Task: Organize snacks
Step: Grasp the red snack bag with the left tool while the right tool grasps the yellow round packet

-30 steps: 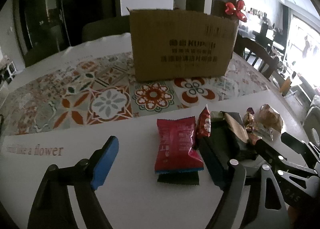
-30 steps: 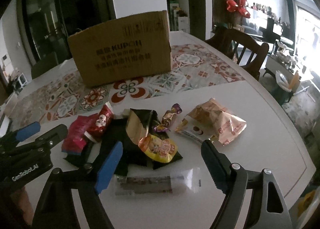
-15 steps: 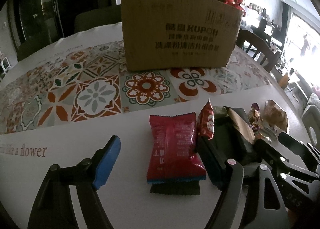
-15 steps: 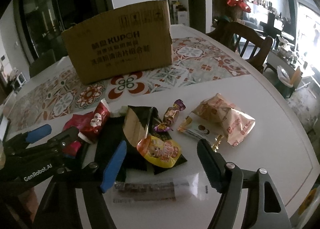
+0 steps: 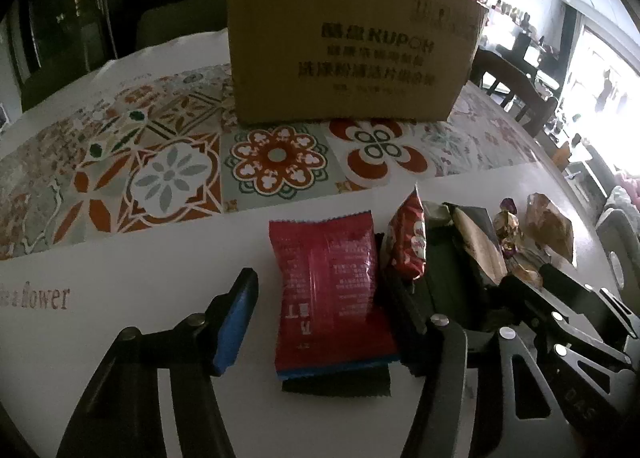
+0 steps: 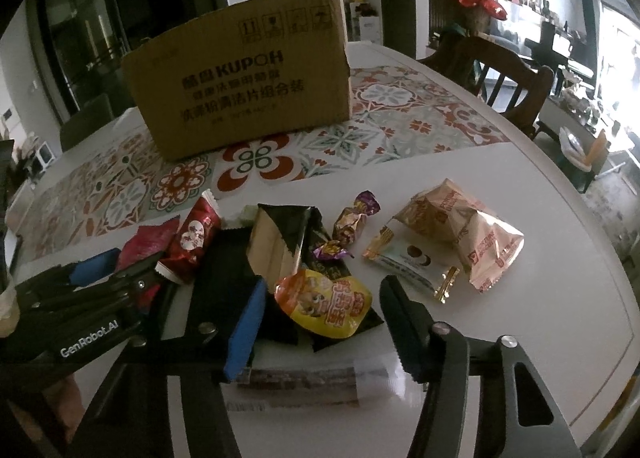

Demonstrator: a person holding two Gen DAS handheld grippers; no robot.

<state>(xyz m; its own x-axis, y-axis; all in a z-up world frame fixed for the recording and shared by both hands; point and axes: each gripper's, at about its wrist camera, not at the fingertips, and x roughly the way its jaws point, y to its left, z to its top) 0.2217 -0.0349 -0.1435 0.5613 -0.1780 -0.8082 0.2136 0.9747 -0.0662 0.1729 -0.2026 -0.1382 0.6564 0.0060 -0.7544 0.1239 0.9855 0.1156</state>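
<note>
A red snack packet point(image 5: 332, 290) lies flat on the white table point(image 5: 140, 290), on top of a dark packet. My left gripper point(image 5: 318, 278) straddles it with jaws closing; a gap still shows at the blue left pad point(image 5: 236, 322). My right gripper point(image 6: 323, 282) is also closing, around a yellow snack packet point(image 6: 324, 306) that rests on black wrappers; its pads do not press on it. A clear-wrapped bar point(image 6: 296, 382) lies just under that gripper. The left gripper point(image 6: 80, 290) shows at the right wrist view's left edge.
An open cardboard box point(image 6: 240, 85) stands behind the pile on a patterned runner point(image 5: 176, 173). More snacks lie around: a small red packet point(image 6: 192, 238), a black-and-gold packet point(image 6: 280, 242), purple candies point(image 6: 354, 217), tan packets point(image 6: 468, 234). A wooden chair point(image 6: 504, 73) stands beyond the table's right edge.
Both grippers' jaws have narrowed. The left gripper has come down closer over the red packet, and the box now fills more of its view. The right gripper has barely moved.
</note>
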